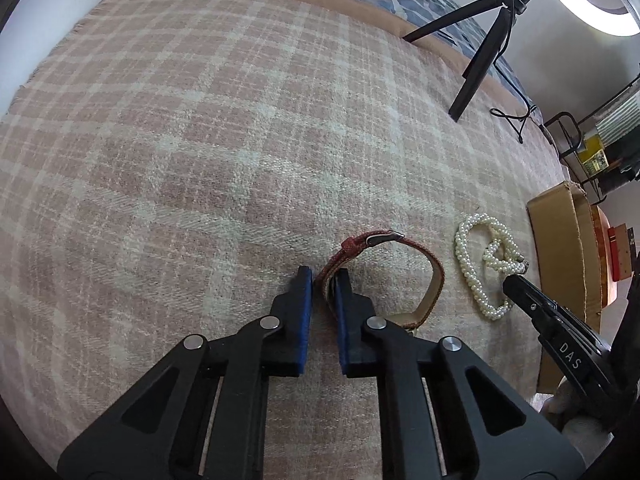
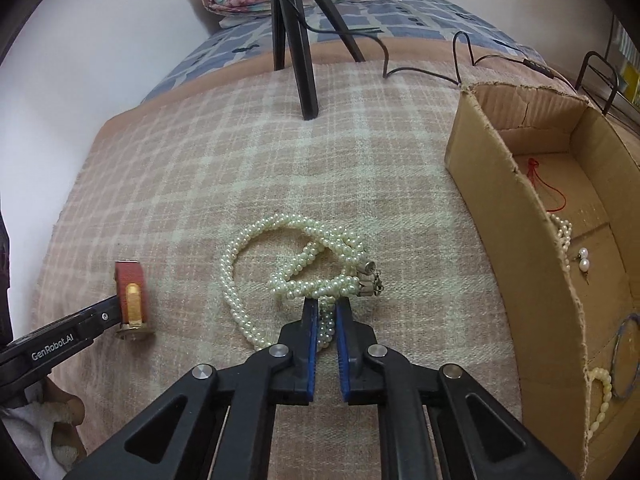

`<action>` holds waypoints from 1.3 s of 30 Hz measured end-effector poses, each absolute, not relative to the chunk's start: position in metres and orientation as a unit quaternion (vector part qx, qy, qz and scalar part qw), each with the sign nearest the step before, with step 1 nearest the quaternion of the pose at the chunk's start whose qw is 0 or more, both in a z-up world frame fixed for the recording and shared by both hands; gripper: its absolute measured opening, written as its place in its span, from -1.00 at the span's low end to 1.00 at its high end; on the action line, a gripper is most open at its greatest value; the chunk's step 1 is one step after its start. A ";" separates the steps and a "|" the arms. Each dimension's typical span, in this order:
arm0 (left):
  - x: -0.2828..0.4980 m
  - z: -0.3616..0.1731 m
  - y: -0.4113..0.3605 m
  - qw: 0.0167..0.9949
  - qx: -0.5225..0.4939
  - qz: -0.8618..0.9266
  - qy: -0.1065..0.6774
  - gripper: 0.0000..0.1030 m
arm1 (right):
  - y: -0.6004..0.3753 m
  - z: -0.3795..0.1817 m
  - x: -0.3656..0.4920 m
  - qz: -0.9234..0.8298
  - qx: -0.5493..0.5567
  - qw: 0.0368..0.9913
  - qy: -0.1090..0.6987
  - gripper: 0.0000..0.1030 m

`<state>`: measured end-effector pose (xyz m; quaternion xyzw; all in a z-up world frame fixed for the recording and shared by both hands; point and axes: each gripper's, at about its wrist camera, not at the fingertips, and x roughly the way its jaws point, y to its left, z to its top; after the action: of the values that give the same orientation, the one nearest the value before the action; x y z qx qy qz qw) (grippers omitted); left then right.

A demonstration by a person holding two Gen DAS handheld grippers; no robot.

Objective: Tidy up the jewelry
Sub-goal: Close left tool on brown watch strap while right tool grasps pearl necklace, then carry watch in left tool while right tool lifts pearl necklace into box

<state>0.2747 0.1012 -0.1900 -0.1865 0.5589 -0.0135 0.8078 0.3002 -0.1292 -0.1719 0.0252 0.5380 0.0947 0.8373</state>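
Pink plaid blanket point(image 1: 224, 128) covers the bed. At 9 o'clock of the pearls, the left gripper point(image 1: 323, 276) is clamped on the red strap of a watch point(image 1: 400, 276) standing on edge on the blanket. At centre, the right gripper point(image 2: 327, 307) is closed on a strand of the twisted pearl necklace point(image 2: 296, 264) lying on the blanket. At 3 o'clock, an open cardboard box point(image 2: 508, 216) holds pearl earrings point(image 2: 584, 261), a bangle point(image 2: 626, 360) and a red cord point(image 2: 540, 180).
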 end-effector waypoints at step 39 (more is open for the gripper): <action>0.243 -0.109 0.082 0.850 -0.183 -0.066 0.489 -0.83 | -0.135 -0.052 0.247 0.180 0.042 0.899 0.398 -0.98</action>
<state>0.2430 0.0817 -0.1090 -0.1833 0.4888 -0.0662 0.8504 0.2467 -0.1354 -0.0517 0.0422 0.3977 0.1796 0.8988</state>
